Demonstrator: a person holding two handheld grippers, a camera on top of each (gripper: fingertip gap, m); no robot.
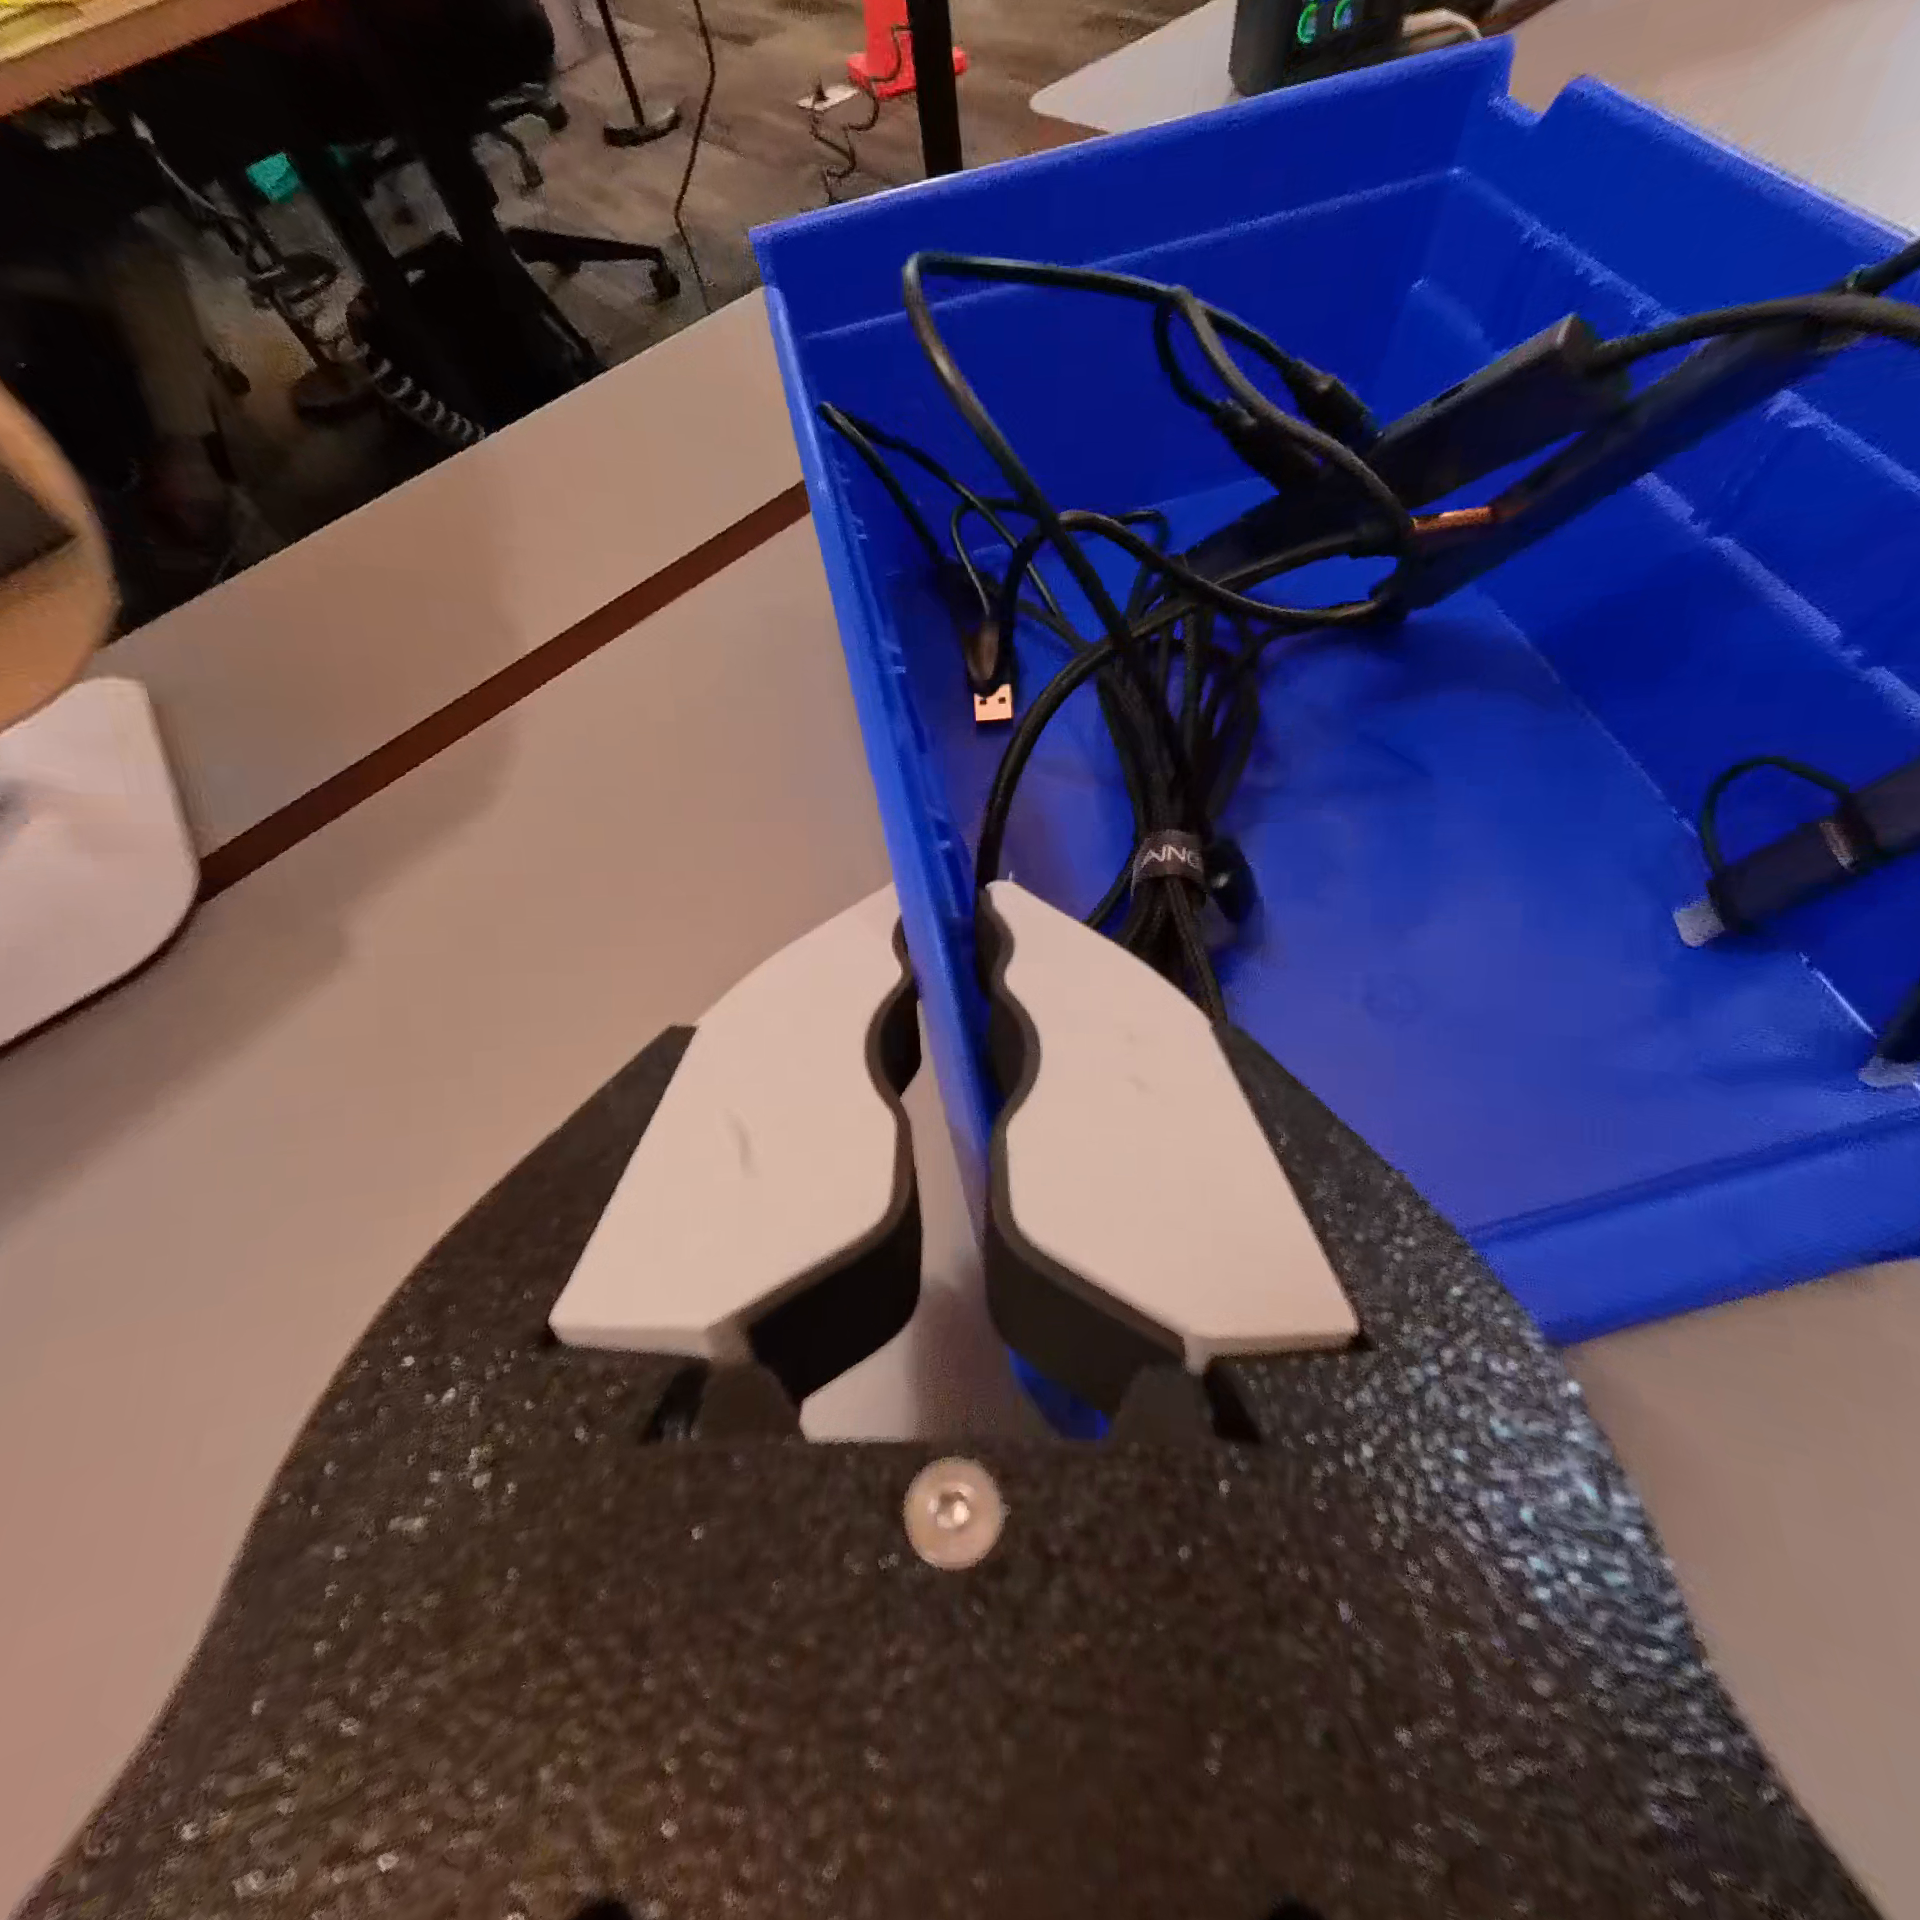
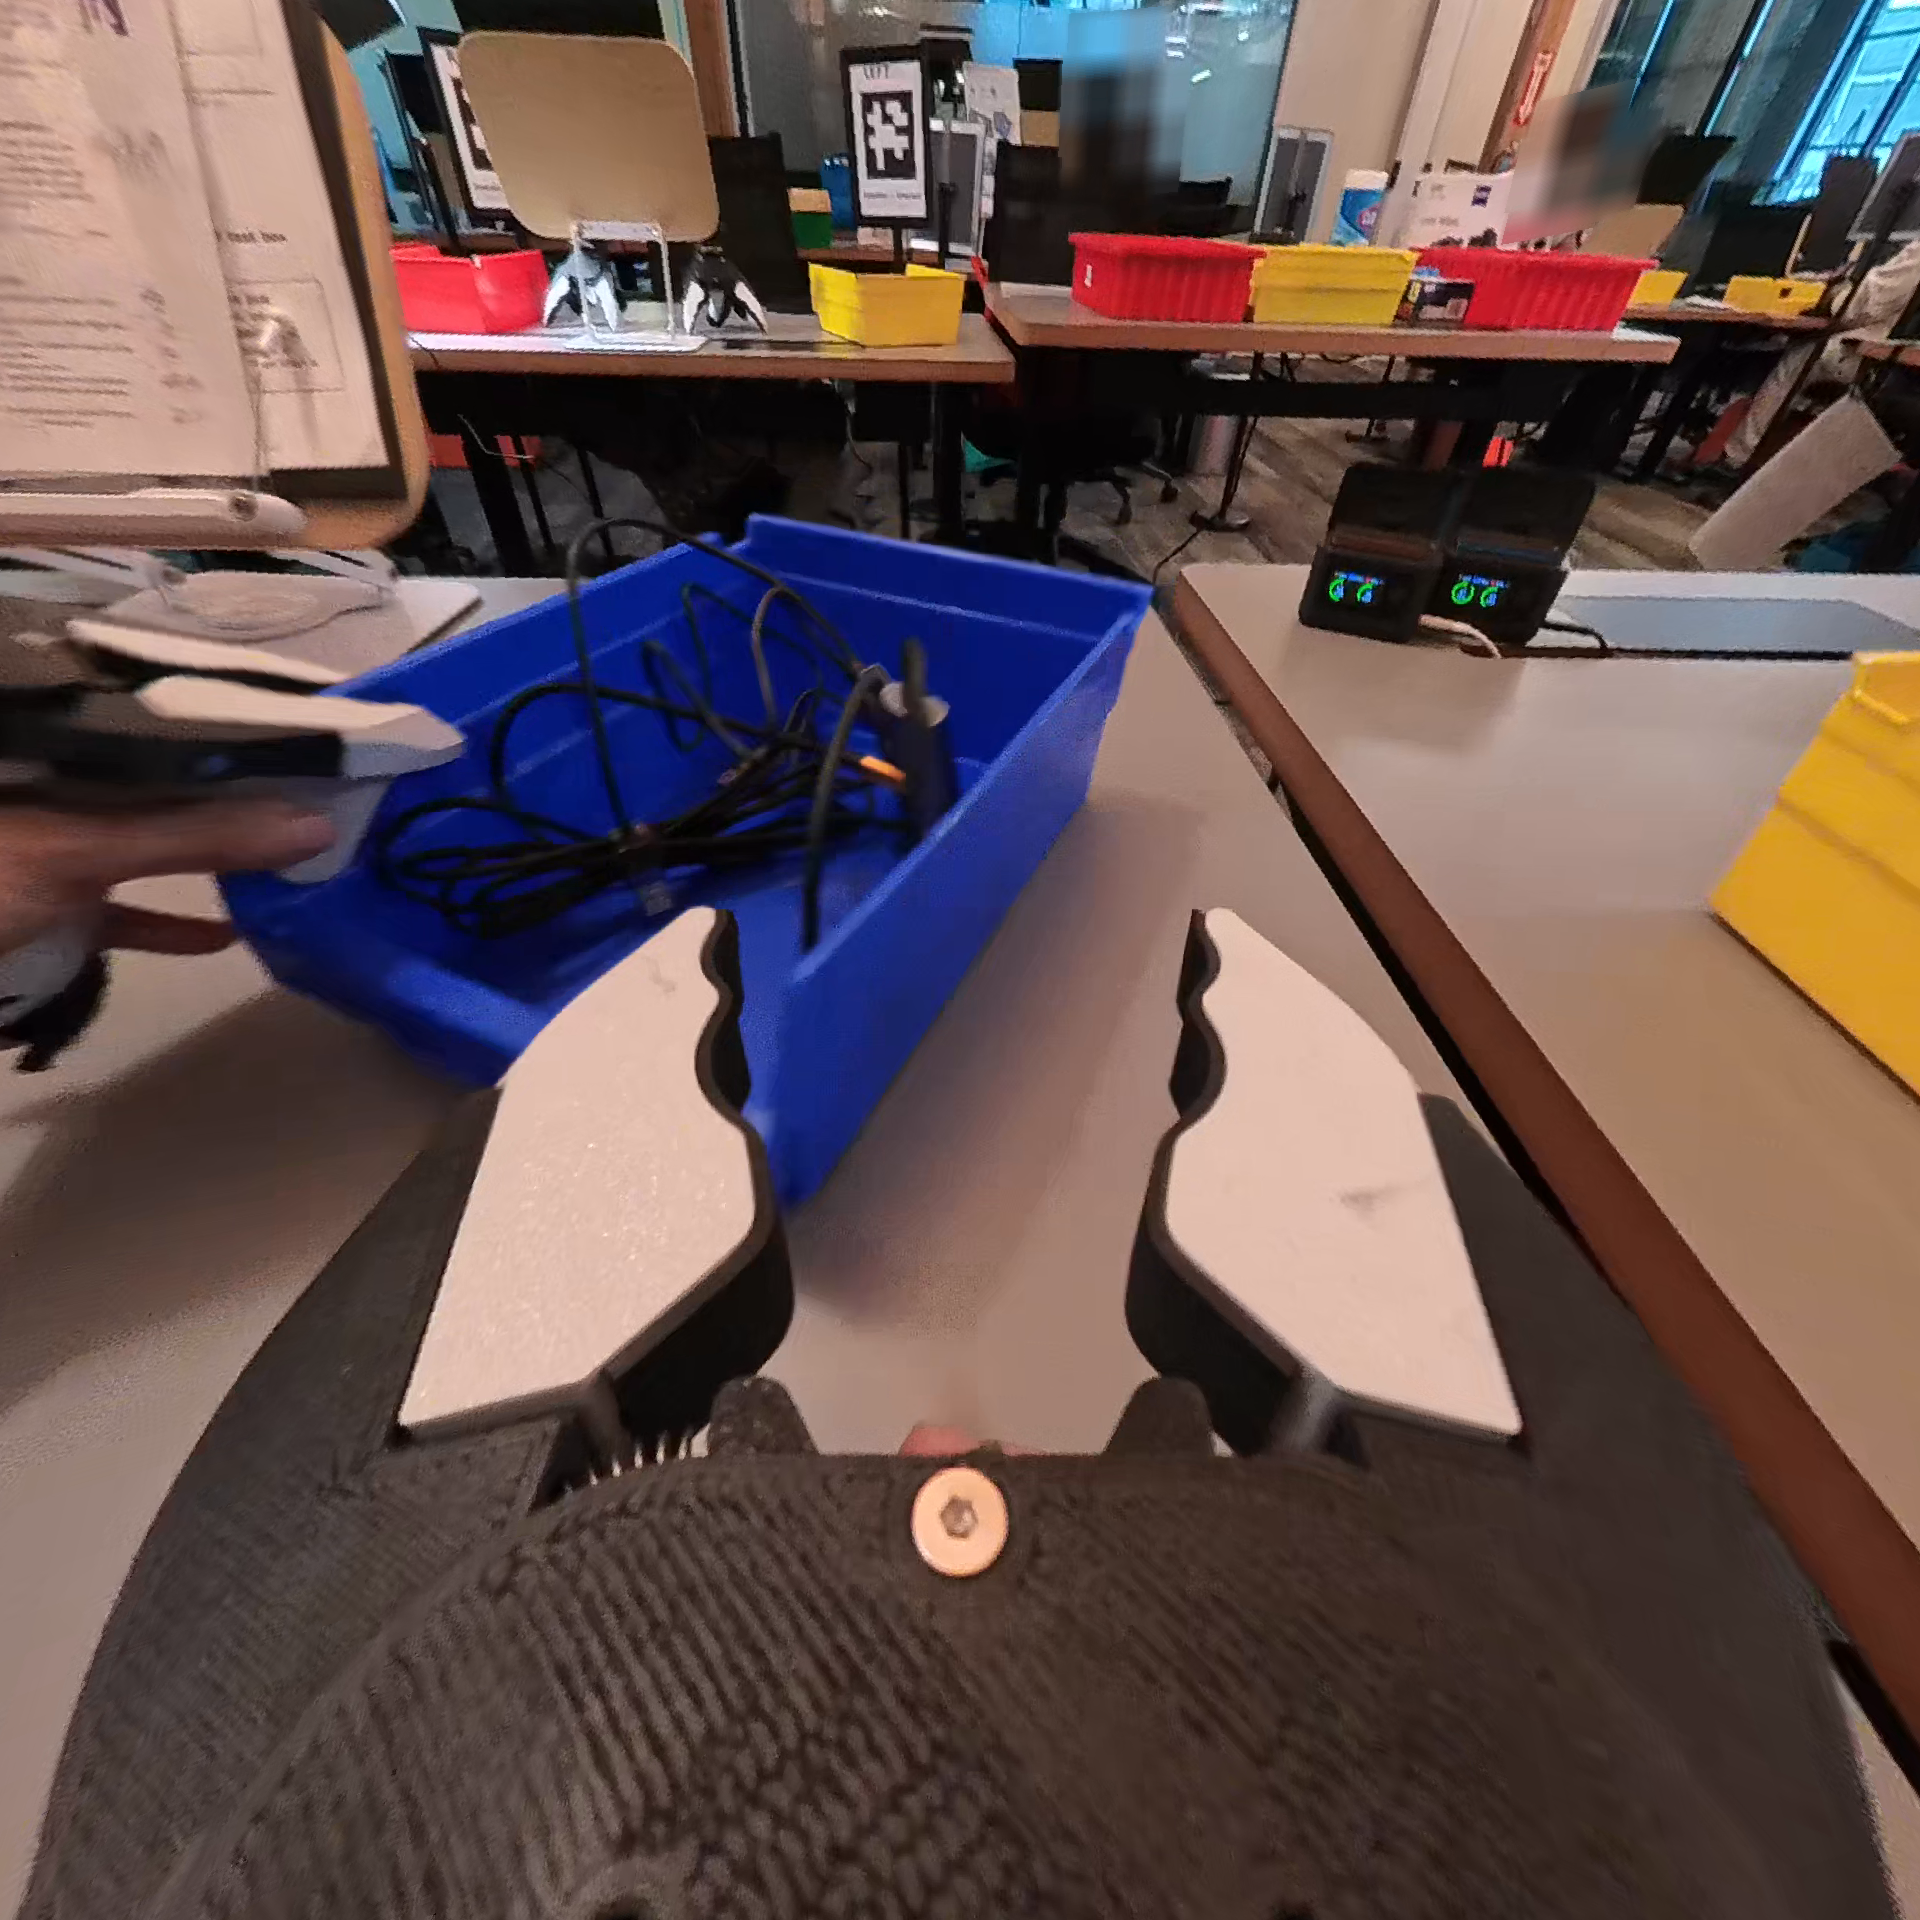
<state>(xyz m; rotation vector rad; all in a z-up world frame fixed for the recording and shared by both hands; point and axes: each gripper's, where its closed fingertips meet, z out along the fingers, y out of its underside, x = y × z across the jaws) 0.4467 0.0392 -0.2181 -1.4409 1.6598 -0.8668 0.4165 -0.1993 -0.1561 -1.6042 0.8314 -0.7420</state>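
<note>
left hand-held gripper: jaws closed on blue bin wall, frame centre | right hand-held gripper: wide open, empty, over tabletop | black cables: inside bin, limp, light, tangled; likely best taken at bundled strap

Blue plastic bin: open-topped, ribbed inner walls, sitting upright on a grey table; the left gripper is pinching its near wall. Black cables: tangled, partly bundled with a strap, lying inside the bin, USB plug showing.
</note>
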